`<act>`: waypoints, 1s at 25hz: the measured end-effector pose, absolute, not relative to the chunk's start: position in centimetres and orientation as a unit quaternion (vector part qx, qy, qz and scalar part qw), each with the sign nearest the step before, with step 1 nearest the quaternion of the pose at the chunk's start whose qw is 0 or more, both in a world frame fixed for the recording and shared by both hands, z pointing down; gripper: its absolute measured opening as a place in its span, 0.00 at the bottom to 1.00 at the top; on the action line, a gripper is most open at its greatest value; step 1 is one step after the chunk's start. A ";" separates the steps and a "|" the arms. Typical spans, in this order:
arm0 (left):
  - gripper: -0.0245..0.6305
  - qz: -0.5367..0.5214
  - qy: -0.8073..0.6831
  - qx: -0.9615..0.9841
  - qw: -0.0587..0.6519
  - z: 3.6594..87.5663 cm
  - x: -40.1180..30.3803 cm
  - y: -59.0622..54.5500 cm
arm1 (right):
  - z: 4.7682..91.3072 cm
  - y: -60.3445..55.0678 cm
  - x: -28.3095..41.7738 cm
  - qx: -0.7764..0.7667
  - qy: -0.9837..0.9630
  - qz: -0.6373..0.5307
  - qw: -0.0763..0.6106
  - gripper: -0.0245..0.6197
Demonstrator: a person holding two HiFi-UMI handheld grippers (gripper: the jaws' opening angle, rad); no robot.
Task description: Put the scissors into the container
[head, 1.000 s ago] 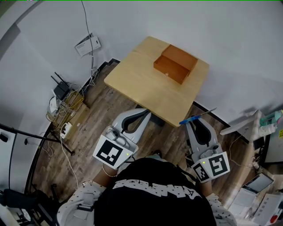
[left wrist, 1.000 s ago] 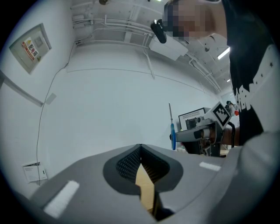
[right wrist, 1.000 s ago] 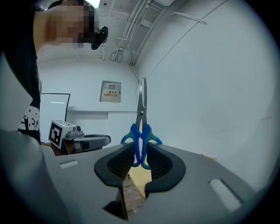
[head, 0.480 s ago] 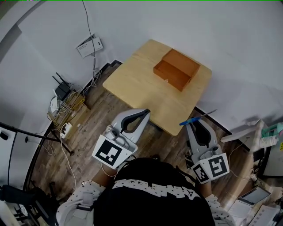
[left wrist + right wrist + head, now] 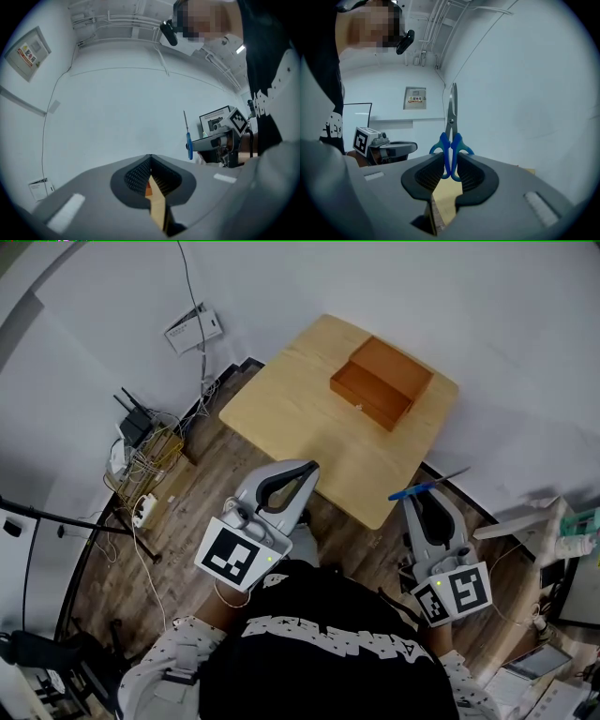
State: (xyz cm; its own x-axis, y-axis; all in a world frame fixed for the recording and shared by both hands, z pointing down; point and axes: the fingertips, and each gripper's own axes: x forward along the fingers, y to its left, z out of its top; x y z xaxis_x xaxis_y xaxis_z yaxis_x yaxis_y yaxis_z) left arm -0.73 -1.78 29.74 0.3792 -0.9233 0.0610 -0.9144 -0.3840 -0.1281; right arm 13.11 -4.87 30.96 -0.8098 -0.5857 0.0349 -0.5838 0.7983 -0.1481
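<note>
- Under me, a dark wood-plank floor (image 5: 202, 521).
- A pale wooden table (image 5: 291, 413) sits close to the white walls (image 5: 487, 306).
- Left of it I see a router (image 5: 133, 425) and tangled cables (image 5: 148, 463) along the skirting.
- Up high there are white ceiling pipes (image 5: 433, 21), and a small notice (image 5: 415, 99) on the far wall.

The person's grey left gripper (image 5: 311, 466), topped by a marker cube, points level with its jaws pressed together and nothing between them. The matching right gripper (image 5: 415, 502), well apart and also level, has its jaws clamped on the blue-handled scissors (image 5: 451, 154), blades upright.
</note>
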 end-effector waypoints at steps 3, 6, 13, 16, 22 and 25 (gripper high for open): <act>0.04 -0.061 0.544 -0.836 0.038 29.6 -0.9 -3.5 | 30.6 -6.1 12.7 -0.315 0.947 -0.070 0.006 0.20; 0.04 -0.058 0.531 -0.844 0.040 29.4 -0.9 -5.3 | 30.5 -7.7 12.5 -0.325 0.943 -0.068 0.006 0.20; 0.04 -0.060 0.518 -0.853 0.041 29.4 -3.0 -9.5 | 30.9 -11.5 10.8 -0.347 0.935 -0.066 0.000 0.20; 0.04 -0.060 0.514 -0.855 0.040 29.4 -4.2 -11.4 | 31.0 -13.2 9.8 -0.356 0.932 -0.068 -0.002 0.20; 0.04 -0.061 0.498 -0.864 0.041 29.4 -6.1 -15.2 | 31.3 -16.3 7.8 -0.375 0.924 -0.070 -0.011 0.20; 0.04 -0.060 0.488 -0.870 0.043 29.4 -7.0 -16.9 | 31.5 -17.7 7.2 -0.389 0.918 -0.070 -0.017 0.20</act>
State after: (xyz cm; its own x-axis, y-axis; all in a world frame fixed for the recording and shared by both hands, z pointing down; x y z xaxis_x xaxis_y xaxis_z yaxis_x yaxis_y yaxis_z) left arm -7.01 -16.95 29.38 0.5174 -0.8535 0.0614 -0.8432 -0.5208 -0.1335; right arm 7.16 -17.71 31.51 -0.6961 -0.7129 0.0848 -0.7176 0.6870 -0.1148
